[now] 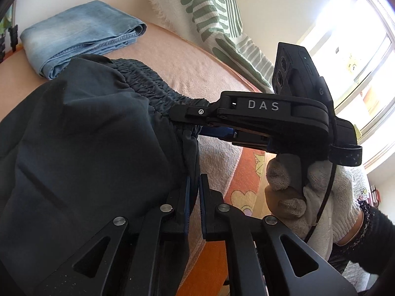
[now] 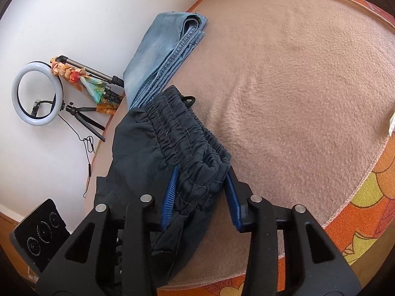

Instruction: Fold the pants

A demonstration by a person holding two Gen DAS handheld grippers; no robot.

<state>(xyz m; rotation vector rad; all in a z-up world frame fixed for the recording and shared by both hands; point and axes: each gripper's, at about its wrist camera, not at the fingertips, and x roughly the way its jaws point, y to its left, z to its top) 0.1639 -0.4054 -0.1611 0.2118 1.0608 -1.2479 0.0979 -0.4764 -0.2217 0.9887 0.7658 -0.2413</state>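
Observation:
Dark navy pants [image 1: 86, 135] with an elastic waistband [image 2: 187, 138] hang bunched above a pink blanket [image 2: 296, 86]. My left gripper [image 1: 193, 185] is shut on a fold of the pants' fabric at their side edge. My right gripper [image 2: 202, 185] is shut on the gathered waistband, its blue pads [image 2: 170, 192] on either side of it. In the left wrist view the right gripper [image 1: 195, 123] comes in from the right, held by a white-gloved hand [image 1: 308, 197], and clamps the waistband end.
Folded light blue jeans [image 1: 81, 39] lie at the blanket's far edge, also in the right wrist view [image 2: 163, 56]. A green-striped white cloth [image 1: 209, 17] lies behind. A ring light on a tripod [image 2: 37, 93] and a patterned orange rug [image 2: 365, 209] are nearby.

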